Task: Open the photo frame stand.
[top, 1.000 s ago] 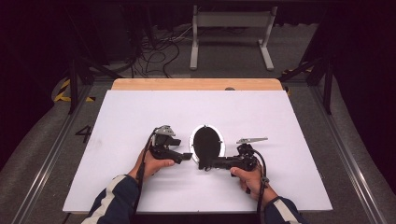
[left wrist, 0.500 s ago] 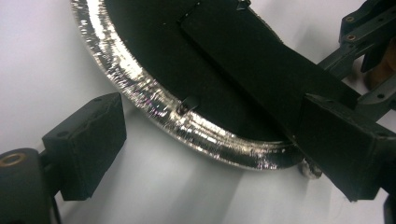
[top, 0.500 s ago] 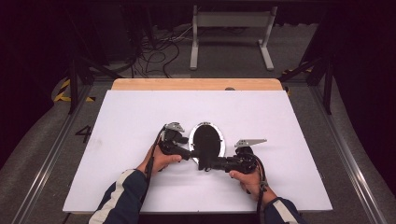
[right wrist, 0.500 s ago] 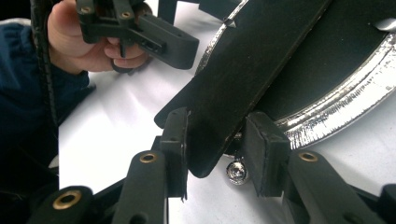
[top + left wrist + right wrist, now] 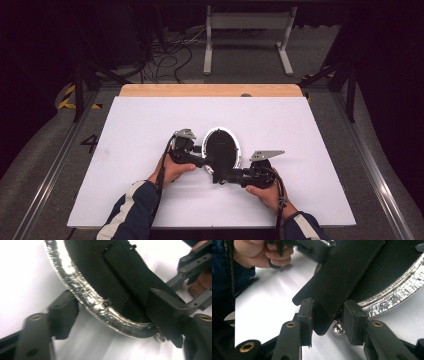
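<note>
Since the earlier high view, the left gripper (image 5: 200, 159) has come in from the left to the oval frame (image 5: 220, 148), and its jaws have just been closing with the frame's silver rim between them. In the left gripper view one jaw sits outside the rim on the white side and the other lies over the black backing; whether both pads already press on the frame (image 5: 100, 287) I cannot tell. The frame lies at the middle of the white counter (image 5: 300, 130), black back up, much where it lay before. At its near end a black stand flap (image 5: 337, 282) sticks out, and the right gripper (image 5: 225, 175) is clamped on that flap; the right gripper view has a pad on each side of it, with a small silver screw (image 5: 337, 328) just below, between the jaws. The right hand (image 5: 265, 187) has hardly shifted. Beyond the counter's far wooden edge (image 5: 210, 90) a tangle of cables (image 5: 165, 55) lies on the floor at the left and a white metal stand (image 5: 247, 35) rises farther right; nothing lies near the frame on the counter. The right gripper view also shows the left hand (image 5: 259, 253) around its handle behind the flap, which the left gripper view leaves out, while the high view shows both striped sleeves.
</note>
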